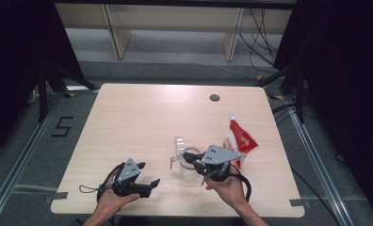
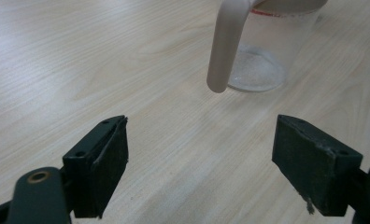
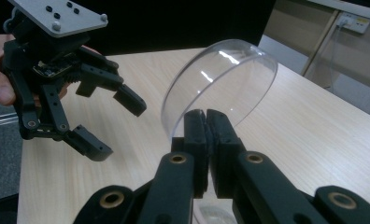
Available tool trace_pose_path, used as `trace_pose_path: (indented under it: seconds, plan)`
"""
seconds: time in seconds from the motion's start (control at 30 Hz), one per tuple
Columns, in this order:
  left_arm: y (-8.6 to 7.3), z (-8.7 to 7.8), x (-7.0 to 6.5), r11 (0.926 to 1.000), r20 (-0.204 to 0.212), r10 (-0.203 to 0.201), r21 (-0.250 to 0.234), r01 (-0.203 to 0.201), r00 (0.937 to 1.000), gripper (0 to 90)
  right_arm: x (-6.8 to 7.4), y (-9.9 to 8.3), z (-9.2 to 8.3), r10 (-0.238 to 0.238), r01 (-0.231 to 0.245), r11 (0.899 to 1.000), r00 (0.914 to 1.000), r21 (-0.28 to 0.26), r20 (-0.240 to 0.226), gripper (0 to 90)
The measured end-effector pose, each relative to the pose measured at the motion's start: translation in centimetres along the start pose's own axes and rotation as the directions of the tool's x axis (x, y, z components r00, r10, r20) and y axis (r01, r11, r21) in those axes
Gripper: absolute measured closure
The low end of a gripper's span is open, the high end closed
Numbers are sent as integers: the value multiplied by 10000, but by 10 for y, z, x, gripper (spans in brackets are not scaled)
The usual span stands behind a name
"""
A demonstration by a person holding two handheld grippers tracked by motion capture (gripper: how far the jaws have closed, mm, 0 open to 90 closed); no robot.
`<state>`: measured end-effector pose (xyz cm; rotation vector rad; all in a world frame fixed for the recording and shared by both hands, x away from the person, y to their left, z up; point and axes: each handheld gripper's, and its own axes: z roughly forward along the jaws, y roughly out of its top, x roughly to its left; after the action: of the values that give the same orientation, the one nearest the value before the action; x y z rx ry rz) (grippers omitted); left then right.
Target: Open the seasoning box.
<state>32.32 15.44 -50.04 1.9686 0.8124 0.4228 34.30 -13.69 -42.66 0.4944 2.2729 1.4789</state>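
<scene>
A clear plastic jug (image 1: 181, 153) with a curved handle (image 2: 227, 42) stands on the table (image 1: 137, 113) near its middle front. White grains lie in the jug's bottom (image 2: 260, 70). My right gripper (image 3: 205, 116) is shut on the rim of a clear domed lid (image 3: 225, 79), held tilted on edge just above the jug (image 1: 191, 160). My left gripper (image 2: 202, 149) is open with nothing between its jaws, low over the table and pointed at the jug from the left. The right gripper view also has the left gripper (image 3: 113, 123), open and a short way off the lid.
A red and white pouch (image 1: 241, 139) lies just right of the right gripper (image 1: 194, 165). A round cable hole (image 1: 214, 98) sits near the table's far edge. The left gripper (image 1: 148, 174) is close to the front edge.
</scene>
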Motion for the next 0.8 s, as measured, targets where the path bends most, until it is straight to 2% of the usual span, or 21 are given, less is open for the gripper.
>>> trace_pose_path:
  seconds: [0.07, 0.1, 0.17, 0.2, 0.23, 0.27, 0.3, 0.33, 0.43, 0.5, 0.53, 0.6, 0.63, 0.67, 0.7, 0.77, 0.8]
  plan:
    - [-1, 1, 1, 9999, 7, -109, -1, 109, 9999, 181, 2, 0, 4, -127, 126, 9999, 9999, -72, -63, 871]
    - [-2, 1, 0, 9995, 12, -300, 40, 300, 9995, 177, 3, 0, 4, -96, 96, 10000, 9998, 24, -145, 867]
    - [-2, 1, 1, 9999, 47, -119, 11, 119, 9999, 170, 4, 1, 6, -237, 239, 9997, 9995, 77, -223, 861]
    - [-2, 1, 1, 10000, 49, -74, 50, 74, 10000, 170, 6, 0, 6, -103, 105, 9999, 9998, 98, -184, 858]
    - [-2, 1, 2, 9997, -38, -102, 222, 103, 9999, 170, 5, 0, 6, -173, 174, 9998, 9998, 88, -135, 854]
    - [-2, 1, 0, 9995, 64, -302, 20, 302, 9995, 170, 5, 0, 6, -131, 131, 9999, 9999, -11, -69, 848]
    - [-2, 1, 1, 9999, 29, -157, 15, 157, 9999, 170, 4, -1, 4, -169, 170, 9998, 9998, 51, -107, 840]
    - [-1, 1, 2, 10000, 15, -32, 11, 32, 10000, 170, 3, -1, 3, -103, 103, 9999, 9999, -32, -18, 828]
    - [-2, 1, 2, 10000, 46, -94, -29, 94, 9999, 170, 2, -4, -3, 44, -44, 10000, 9999, -60, 145, 780]
    - [-2, 1, 1, 9995, 31, -314, -74, 314, 9995, 170, 1, -8, -8, 121, -116, 9998, 9993, -132, 366, 754]
    - [-2, 1, 3, 9999, -46, -99, 62, 99, 9999, 169, 0, -10, -11, 259, -254, 9996, 9987, -118, 434, 741]
    - [-2, 1, 1, 9997, -21, -229, -26, 229, 9997, 168, -1, -13, -15, 402, -392, 9991, 9972, -163, 630, 704]
    - [-1, 1, 2, 9999, -54, -104, 69, 104, 9999, 168, -2, -14, -18, 380, -377, 9993, 9976, -71, 583, 689]
    - [-1, 1, 1, 9998, 55, -214, -45, 215, 9998, 167, -4, -16, -21, 472, -467, 9989, 9971, -85, 601, 671]
    - [-1, 1, 2, 10000, 76, -85, -48, 86, 9999, 167, -4, -18, -23, 533, -520, 9985, 9954, -191, 792, 647]
    - [-1, 1, 2, 9999, 140, -135, -92, 136, 9998, 167, -4, -22, -29, 693, -691, 9976, 9936, -51, 889, 611]
    - [-1, 1, 2, 9999, 141, -107, -91, 108, 9998, 167, -6, -25, -32, 409, -403, 9992, 9944, -82, 970, 596]
